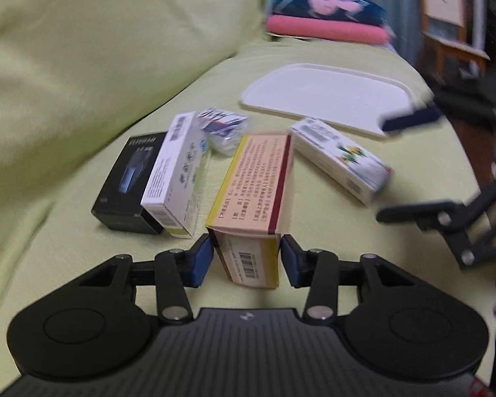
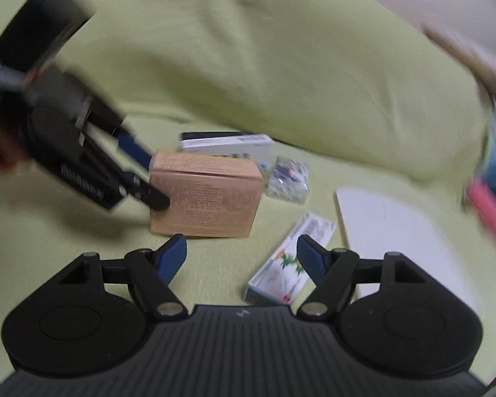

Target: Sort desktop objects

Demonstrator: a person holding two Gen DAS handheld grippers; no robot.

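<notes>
The left gripper's (image 1: 247,258) fingers (image 1: 201,259) are clamped on the near end of the peach medicine box (image 1: 254,195), whose long axis runs straight away from them. The right gripper (image 2: 241,258) hangs half open and empty beside the flower-printed box (image 2: 291,261). Everything lies on a green-covered sofa seat (image 1: 66,231), with a white tray (image 1: 327,96) beyond.

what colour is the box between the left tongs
Peach-pink with a yellow edge and a dark red stripe; clearest in the left wrist view.
</notes>
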